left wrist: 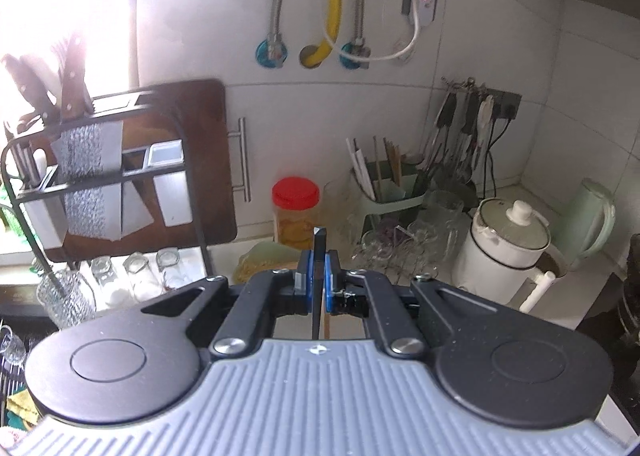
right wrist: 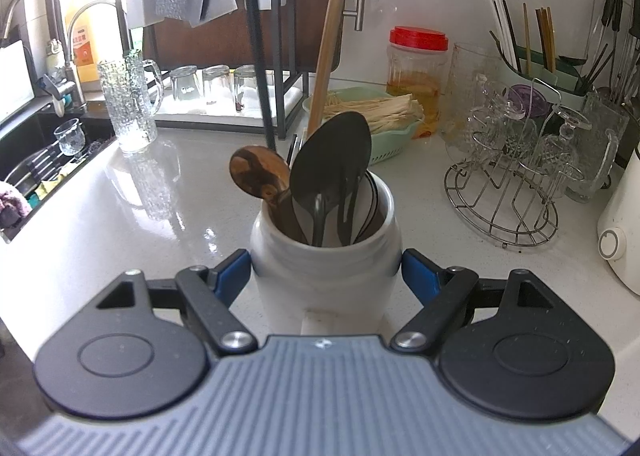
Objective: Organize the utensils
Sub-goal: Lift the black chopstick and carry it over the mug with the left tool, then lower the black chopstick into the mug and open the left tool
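My left gripper (left wrist: 318,280) is shut on a thin dark utensil handle (left wrist: 320,252). The handle stands upright between the blue pads and pokes out above them; its lower end is hidden behind the gripper body. In the right wrist view a white ceramic jar (right wrist: 324,268) stands on the pale counter (right wrist: 168,200). My right gripper (right wrist: 326,276) is shut on it, one blue pad on each side. The jar holds a black spoon (right wrist: 330,160), a wooden spoon (right wrist: 258,172), a long wooden handle (right wrist: 328,44) and other dark utensils.
A black rack (left wrist: 100,176) with knives and a brown cutting board stands at the left. A red-lidded jar (left wrist: 296,212), a green holder with chopsticks (left wrist: 392,184), glass cups on a wire stand (right wrist: 504,184) and a white pot (left wrist: 504,252) crowd the back. The sink (right wrist: 36,160) lies left.
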### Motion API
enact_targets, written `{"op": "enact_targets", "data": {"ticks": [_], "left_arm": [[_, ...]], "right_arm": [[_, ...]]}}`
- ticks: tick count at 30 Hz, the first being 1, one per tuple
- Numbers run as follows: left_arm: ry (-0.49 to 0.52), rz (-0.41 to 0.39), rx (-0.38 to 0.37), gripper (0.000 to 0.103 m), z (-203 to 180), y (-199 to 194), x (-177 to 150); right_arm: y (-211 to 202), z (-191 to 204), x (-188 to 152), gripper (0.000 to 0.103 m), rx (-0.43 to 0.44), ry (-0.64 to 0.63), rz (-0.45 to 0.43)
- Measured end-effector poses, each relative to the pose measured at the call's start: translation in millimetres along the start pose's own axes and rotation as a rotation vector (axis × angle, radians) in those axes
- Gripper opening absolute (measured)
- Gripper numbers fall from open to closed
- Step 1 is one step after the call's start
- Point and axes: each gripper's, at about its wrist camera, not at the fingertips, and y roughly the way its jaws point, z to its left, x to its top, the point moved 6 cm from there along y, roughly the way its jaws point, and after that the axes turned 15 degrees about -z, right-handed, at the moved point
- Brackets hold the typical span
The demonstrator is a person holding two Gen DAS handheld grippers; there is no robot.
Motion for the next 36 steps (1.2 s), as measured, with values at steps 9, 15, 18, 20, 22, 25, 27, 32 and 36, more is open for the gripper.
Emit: {"op": "enact_targets", "data": {"ticks": [9, 15, 18, 20, 22, 25, 27, 32, 36], "left_arm": [[0.009, 0.029, -0.041, 0.006, -13.1, 8.6, -10.8], [-0.005, 0.129, -0.058, 0.006, -9.4, 26.2, -32.4], [-0.006, 0.217, -0.087, 0.006, -8.1, 39.5, -40.3], [-0.018, 0.288, -0.106, 0.006, -6.3, 48.8, -45.3], [-0.003, 0.339, -0.122, 0.006, -6.4, 55.3, -47.6], [0.030, 0.401, -0.141, 0.006, -8.6, 63.0, -52.4], [0.033, 0.448, -0.153, 0.006, -9.9, 68.5, -58.2], [0.033, 0.520, -0.170, 0.006, -12.1, 76.3, -71.8], [0.035, 0.540, -0.177, 0.006, -14.6, 79.0, -76.9]], "right_arm": [[-0.1, -0.7, 0.3, 0.084, 0.001, 0.002, -0.003], [-0.1, -0.5, 0.0, 0.085, 0.002, 0.000, -0.005], [-0.3, -0.3, -0.1, 0.085, 0.002, -0.001, -0.005], [-0.9, 0.1, -0.3, 0.085, 0.003, -0.001, -0.008], [-1.2, -0.2, -0.5, 0.084, 0.005, 0.000, -0.010], [-1.2, -0.7, -0.4, 0.084, 0.007, 0.003, -0.012], [-1.2, -0.7, -0.4, 0.084, 0.007, 0.002, -0.013], [-0.9, -0.6, -0.2, 0.084, 0.008, 0.000, -0.014], [-0.8, 0.0, -0.1, 0.084, 0.011, -0.004, -0.015]]}}
